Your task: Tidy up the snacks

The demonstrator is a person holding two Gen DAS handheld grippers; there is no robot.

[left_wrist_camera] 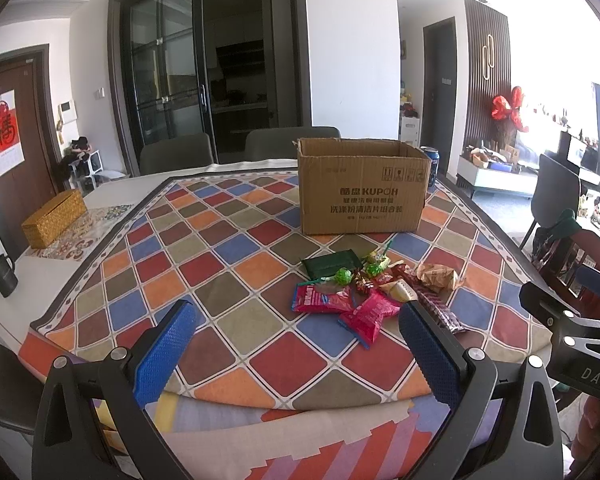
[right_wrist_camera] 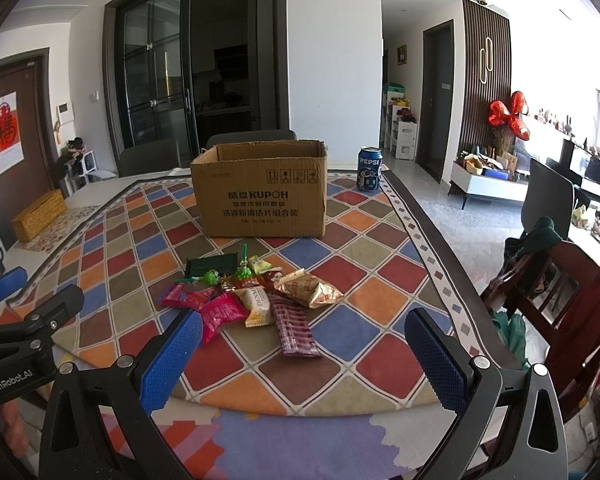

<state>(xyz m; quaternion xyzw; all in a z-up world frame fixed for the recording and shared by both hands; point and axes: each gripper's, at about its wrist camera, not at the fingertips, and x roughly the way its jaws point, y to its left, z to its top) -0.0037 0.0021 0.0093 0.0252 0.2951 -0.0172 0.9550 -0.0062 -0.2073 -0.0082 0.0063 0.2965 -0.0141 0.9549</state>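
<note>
Ahead, the heap of bright foil snack packets (right_wrist_camera: 252, 296) lies at twelve o'clock of the empty, wide-jawed right gripper (right_wrist_camera: 304, 344), nearer than the equally wide left gripper (left_wrist_camera: 296, 336).

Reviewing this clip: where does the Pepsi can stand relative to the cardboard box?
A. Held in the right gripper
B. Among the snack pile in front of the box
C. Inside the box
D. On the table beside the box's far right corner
D: the Pepsi can stands upright on the patterned cloth, just right of the cardboard box.
</note>
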